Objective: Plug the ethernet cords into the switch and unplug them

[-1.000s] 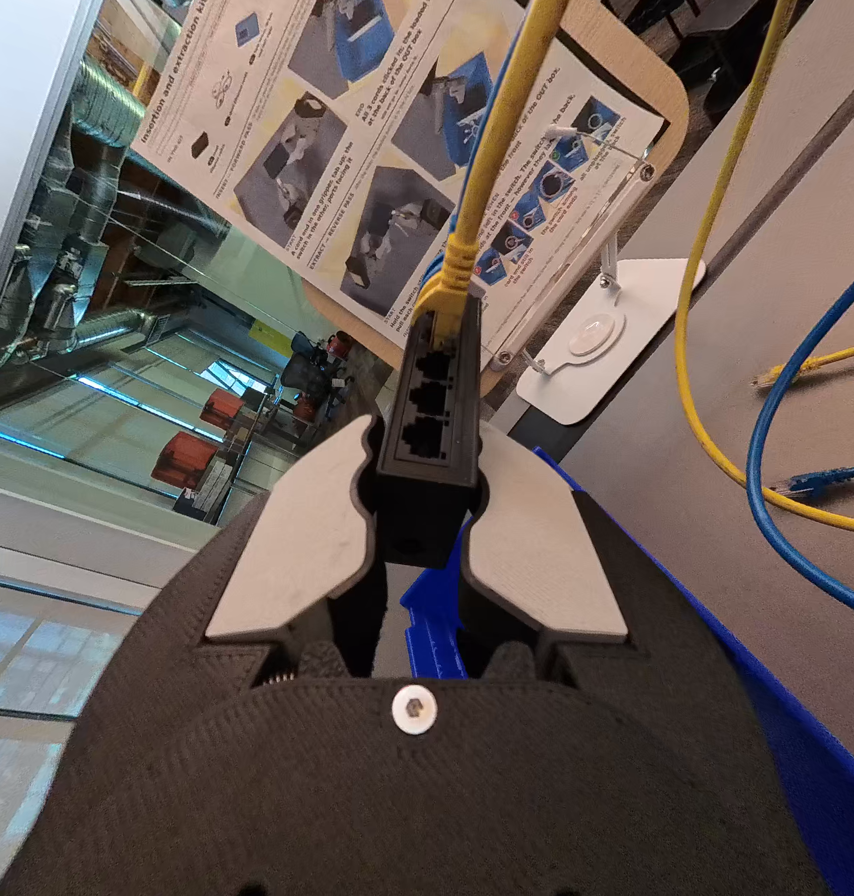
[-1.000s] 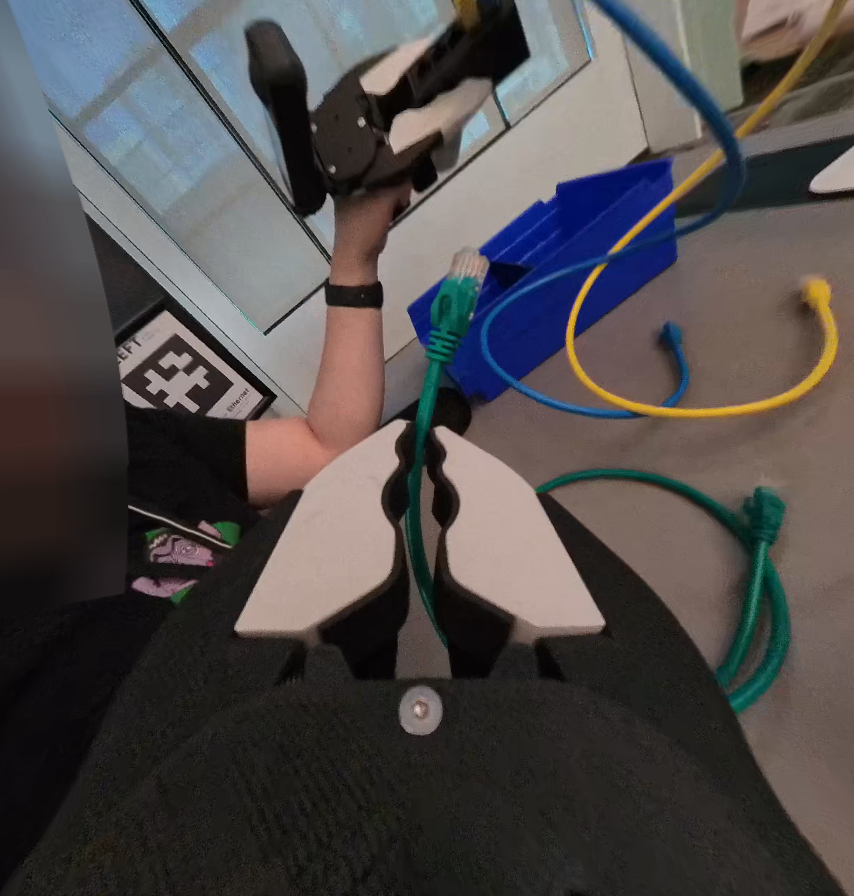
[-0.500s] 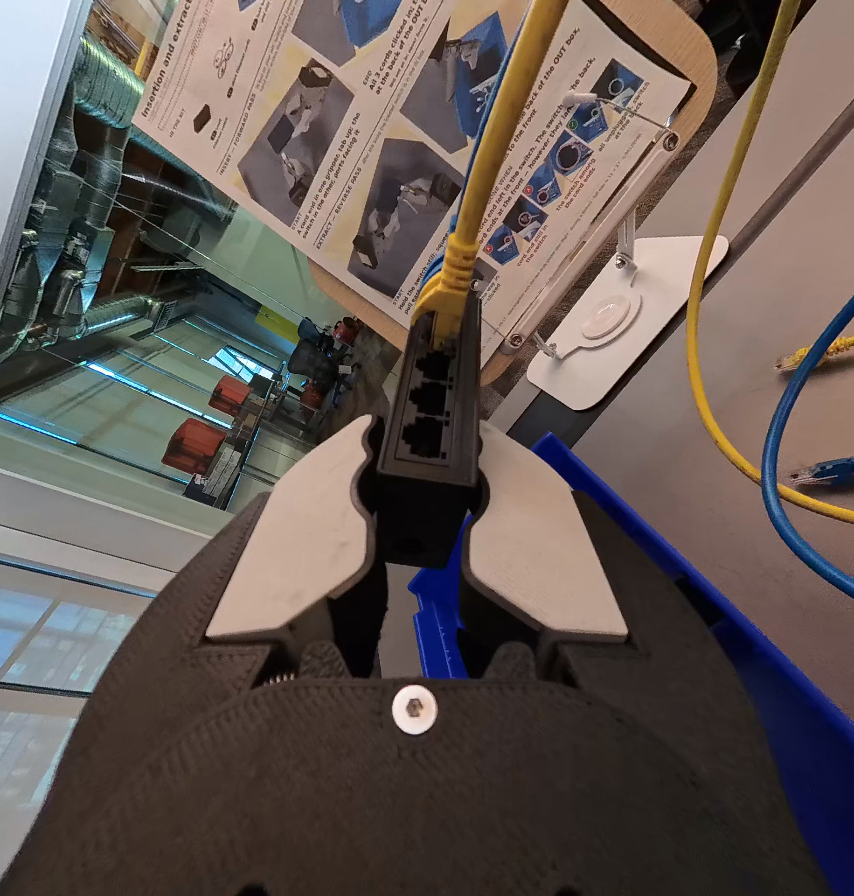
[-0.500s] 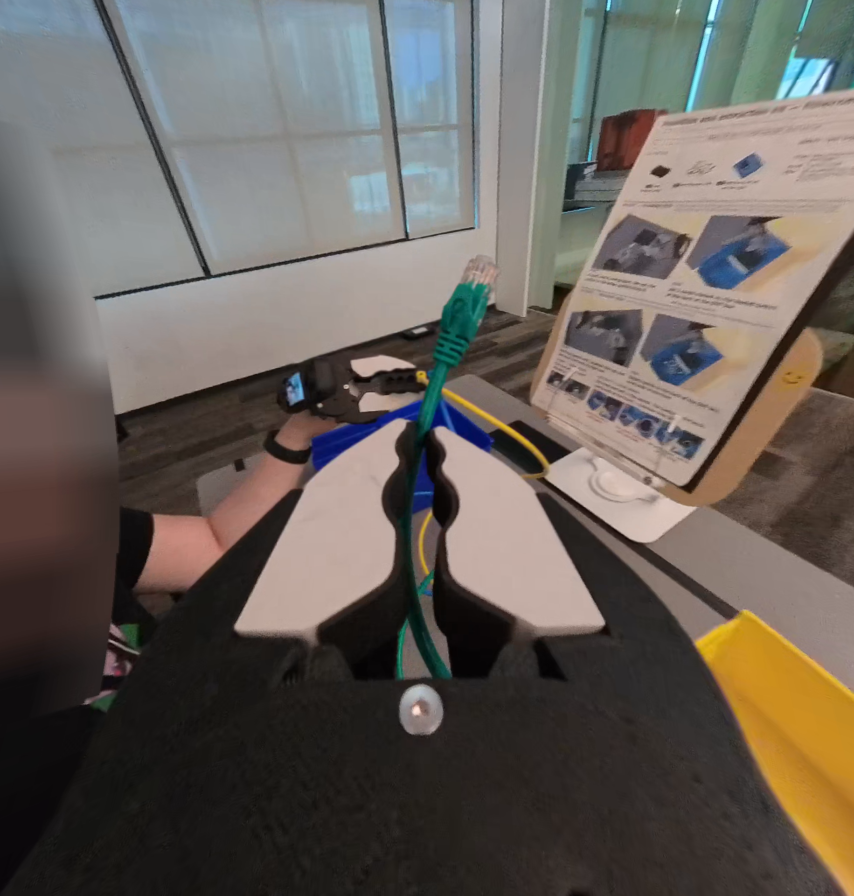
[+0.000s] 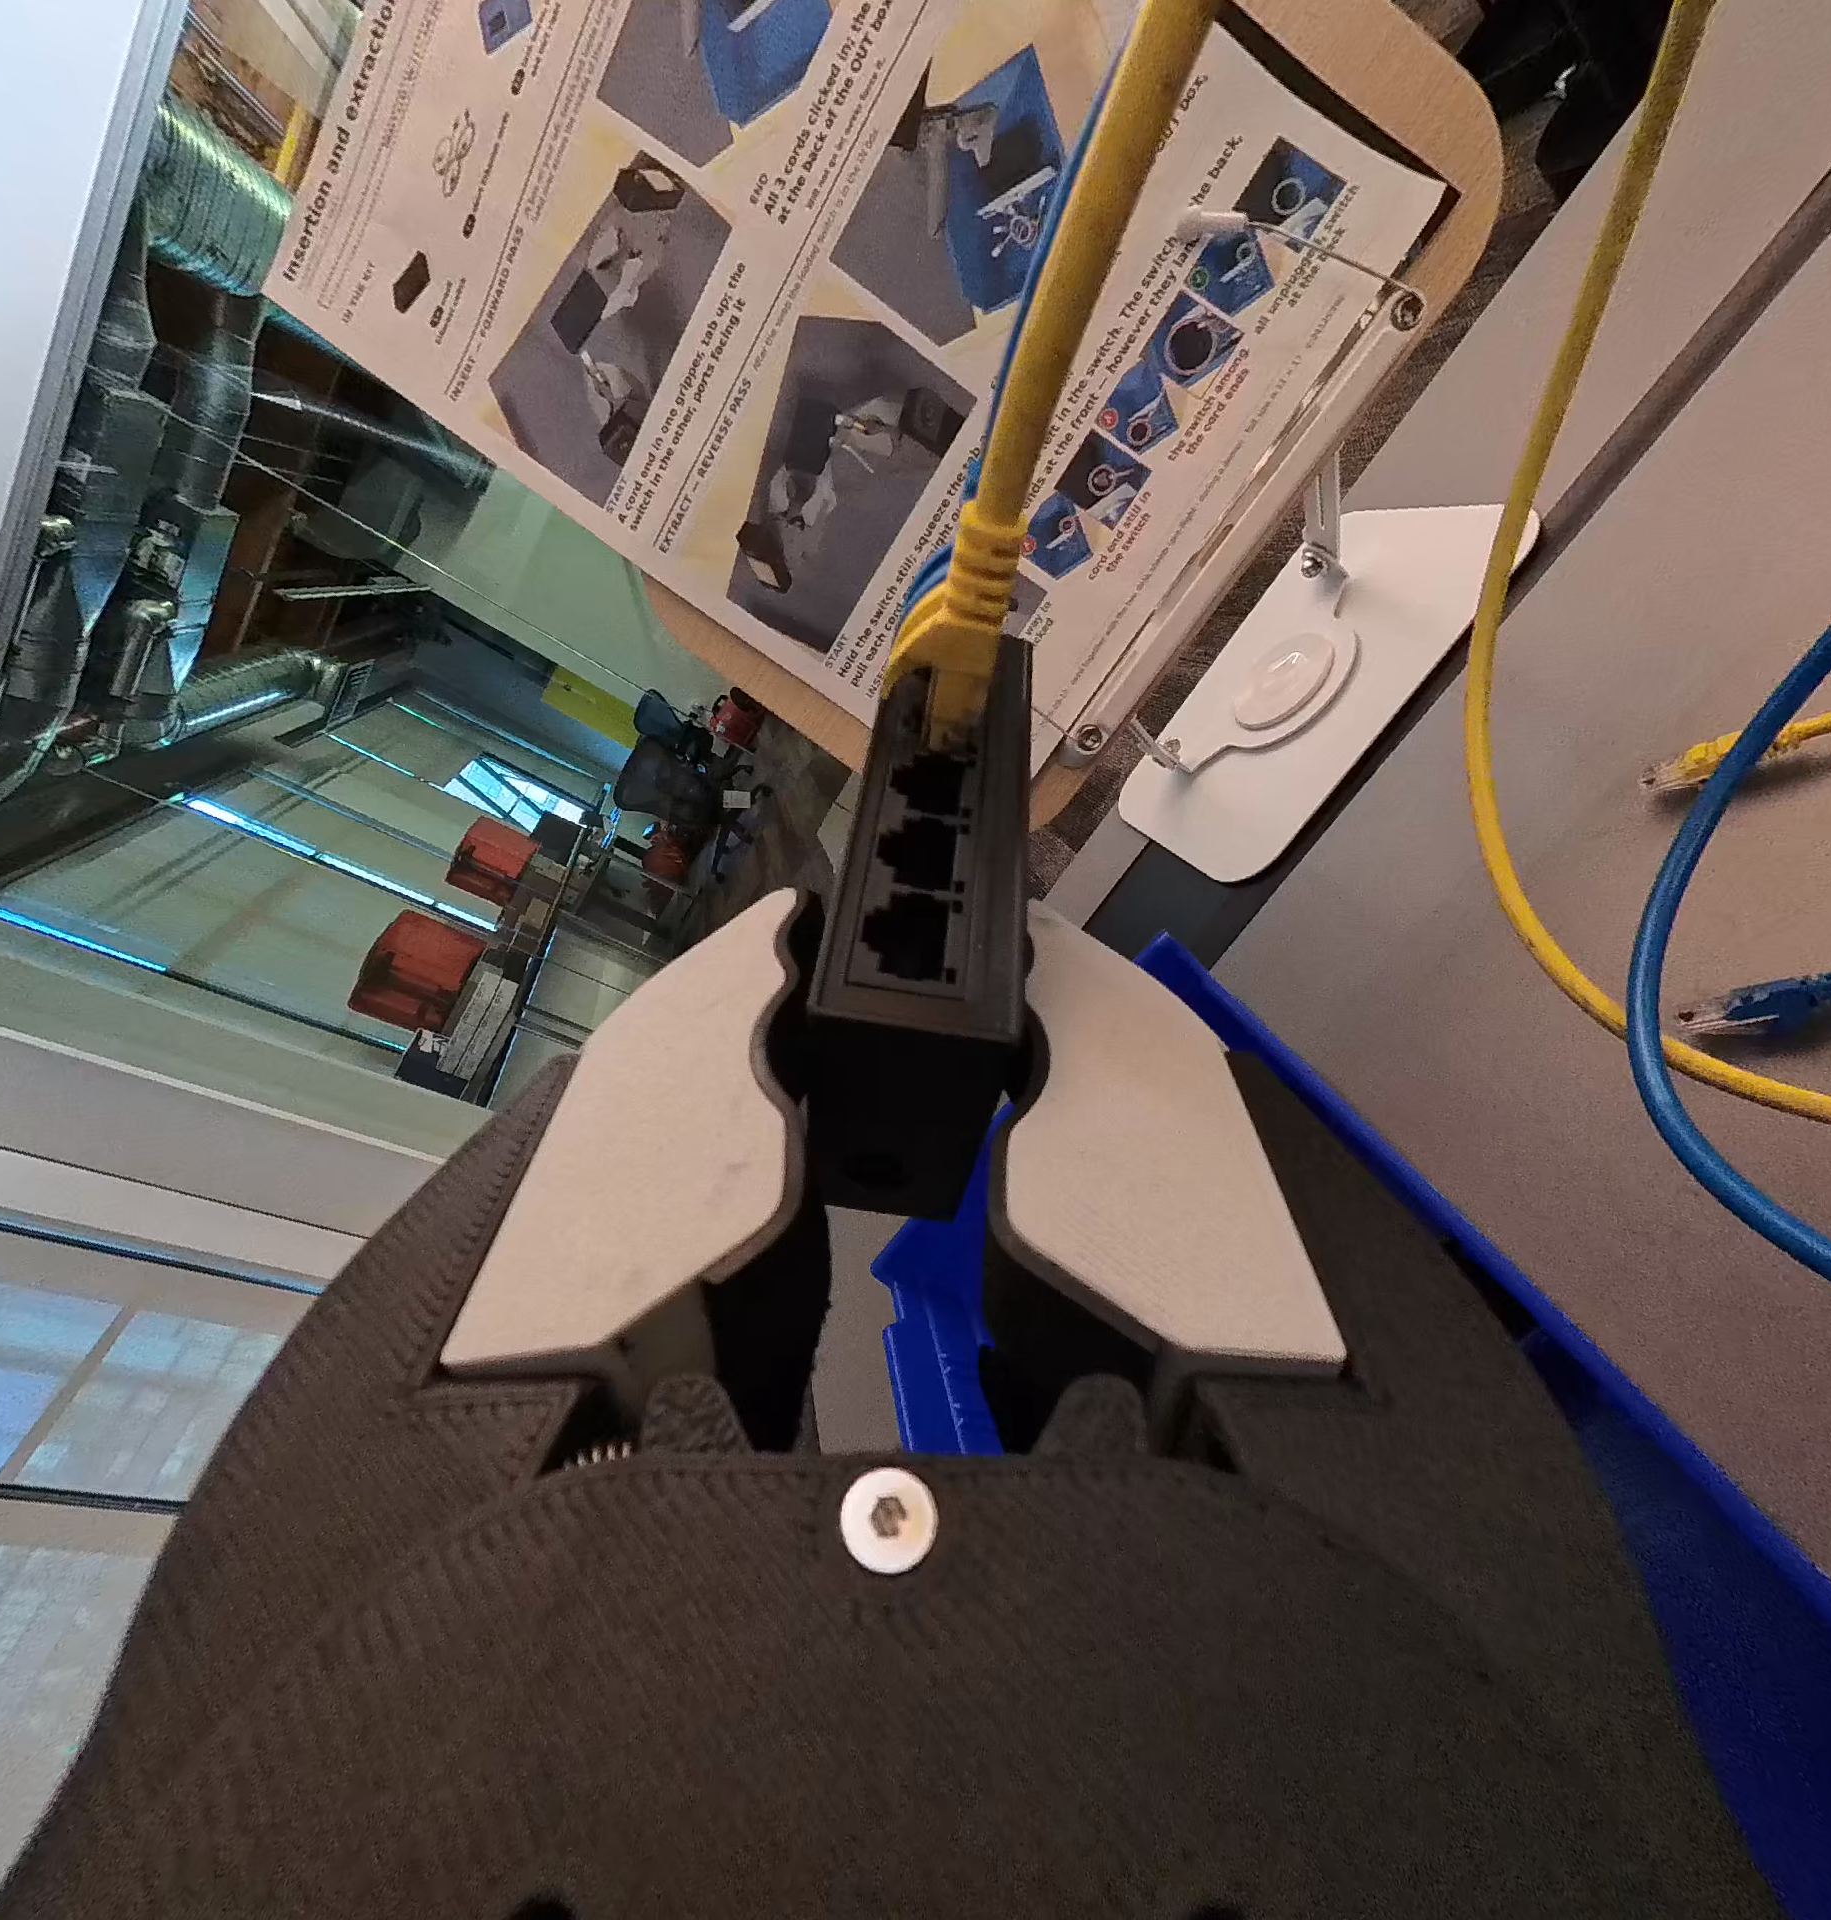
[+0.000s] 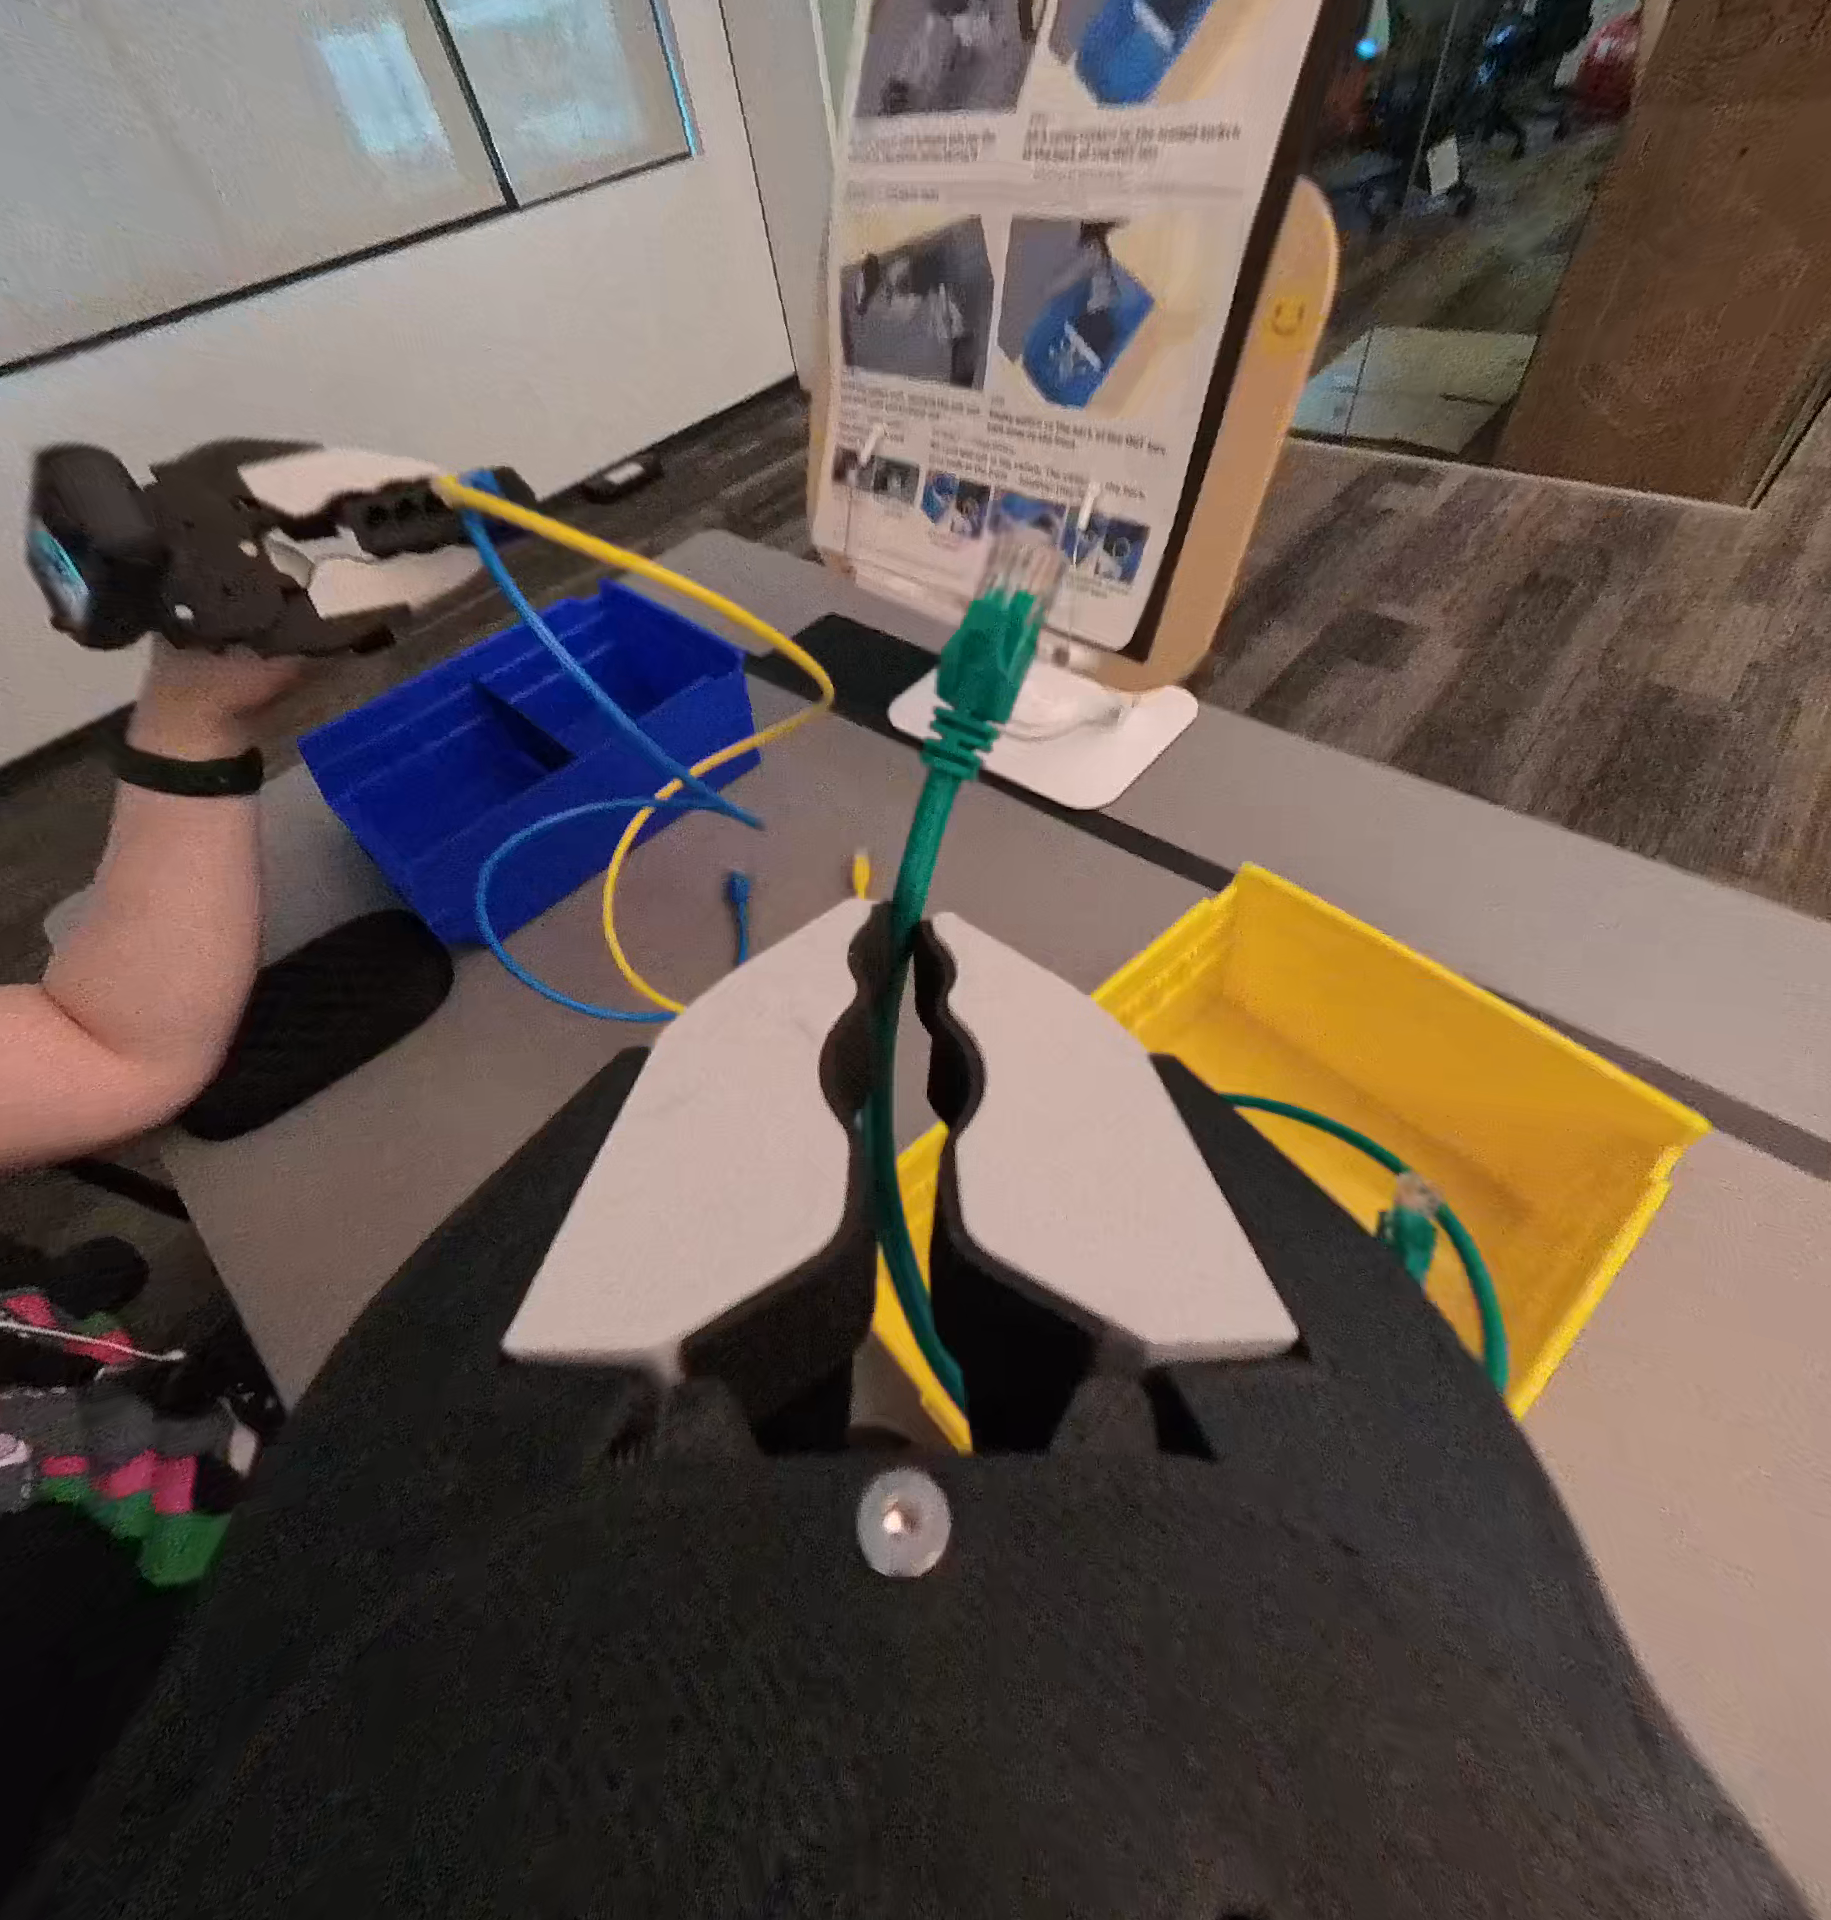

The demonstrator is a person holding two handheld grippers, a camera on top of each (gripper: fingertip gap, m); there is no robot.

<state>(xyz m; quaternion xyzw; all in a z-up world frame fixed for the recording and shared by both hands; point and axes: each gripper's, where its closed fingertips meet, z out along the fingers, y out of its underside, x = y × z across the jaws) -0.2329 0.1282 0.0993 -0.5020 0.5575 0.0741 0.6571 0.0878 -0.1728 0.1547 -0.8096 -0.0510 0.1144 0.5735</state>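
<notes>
The right gripper (image 6: 898,925) is pinched shut on a green cord (image 6: 916,831), whose clear-tipped plug (image 6: 1017,582) stands up past the fingertips, tilted slightly to the right and pointing toward an instruction board (image 6: 1056,312) at the far edge of the grey table (image 6: 1669,935). The rest of that cord trails down behind the fingers and loops over a yellow bin (image 6: 1410,1049) just beside the gripper.

Across the table, the left gripper (image 5: 916,997) is clamped on a small black switch (image 5: 932,914), held in the air above a blue bin (image 5: 1513,1299) with its row of ports facing the camera. A yellow cord (image 5: 1077,291) is seated in a far port and a blue cord (image 5: 1721,883) appears to run from just behind it, though its socket is hidden. The three nearest ports look empty. The loose ends of both cords lie on the table well apart from the switch.

The step in hand appears to be the plugging-in of the third cord: two look seated and the green one is held ready but is still well away from the switch. The next move likely calls for bringing the two grippers together, turning the green plug to face an empty port with its clip on the matching side, and pushing straight in while the switch is held steady against the push.
</notes>
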